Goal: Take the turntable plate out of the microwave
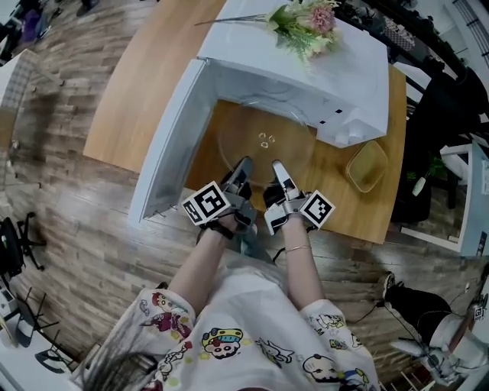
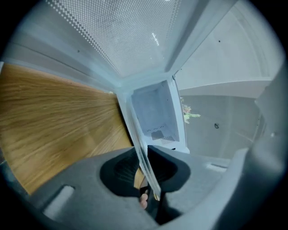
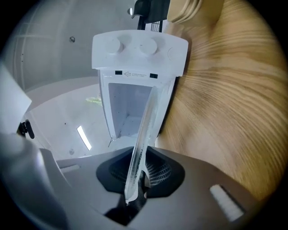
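Note:
The clear glass turntable plate (image 1: 263, 145) hangs level over the wooden table (image 1: 145, 84), in front of the white microwave (image 1: 321, 69), whose door (image 1: 164, 145) stands open to the left. My left gripper (image 1: 243, 166) is shut on the plate's near rim, and my right gripper (image 1: 280, 168) is shut on that rim just beside it. In the left gripper view the plate (image 2: 146, 157) runs edge-on between the pads of the left gripper (image 2: 145, 168), with the microwave (image 2: 155, 114) beyond. The right gripper view shows the plate (image 3: 144, 134) clamped the same way in the right gripper (image 3: 139, 173), facing the microwave (image 3: 139, 49).
A bunch of flowers (image 1: 306, 23) lies on top of the microwave. An empty glass container (image 1: 367, 164) sits on the table to the right of the plate. The open door walls off the left side. The table's front edge runs just under my grippers.

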`<control>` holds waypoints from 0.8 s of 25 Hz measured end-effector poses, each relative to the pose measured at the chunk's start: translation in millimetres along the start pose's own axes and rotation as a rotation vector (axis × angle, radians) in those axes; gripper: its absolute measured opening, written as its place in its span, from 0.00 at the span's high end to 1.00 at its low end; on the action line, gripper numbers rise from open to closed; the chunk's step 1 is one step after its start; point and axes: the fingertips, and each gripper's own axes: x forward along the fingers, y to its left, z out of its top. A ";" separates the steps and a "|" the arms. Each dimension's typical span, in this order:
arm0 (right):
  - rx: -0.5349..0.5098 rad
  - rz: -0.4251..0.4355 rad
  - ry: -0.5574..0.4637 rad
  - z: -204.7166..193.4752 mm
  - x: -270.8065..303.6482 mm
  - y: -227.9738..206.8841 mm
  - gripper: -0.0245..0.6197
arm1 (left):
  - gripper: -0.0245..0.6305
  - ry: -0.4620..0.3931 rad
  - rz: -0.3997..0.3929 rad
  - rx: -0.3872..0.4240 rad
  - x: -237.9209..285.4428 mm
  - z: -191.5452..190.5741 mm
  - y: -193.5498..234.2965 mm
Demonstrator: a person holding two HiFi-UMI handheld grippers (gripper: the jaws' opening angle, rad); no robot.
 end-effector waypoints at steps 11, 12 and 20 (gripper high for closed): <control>-0.075 0.045 0.054 -34.0 -67.9 47.4 0.88 | 0.88 0.041 -0.077 -0.001 -66.2 -41.5 -46.8; -0.083 0.053 0.056 -36.9 -73.9 52.8 0.88 | 0.88 0.046 -0.086 0.000 -72.2 -45.3 -51.6; -0.152 0.089 0.096 -63.4 -125.2 91.5 0.88 | 0.88 0.102 -0.116 0.015 -124.7 -78.8 -82.1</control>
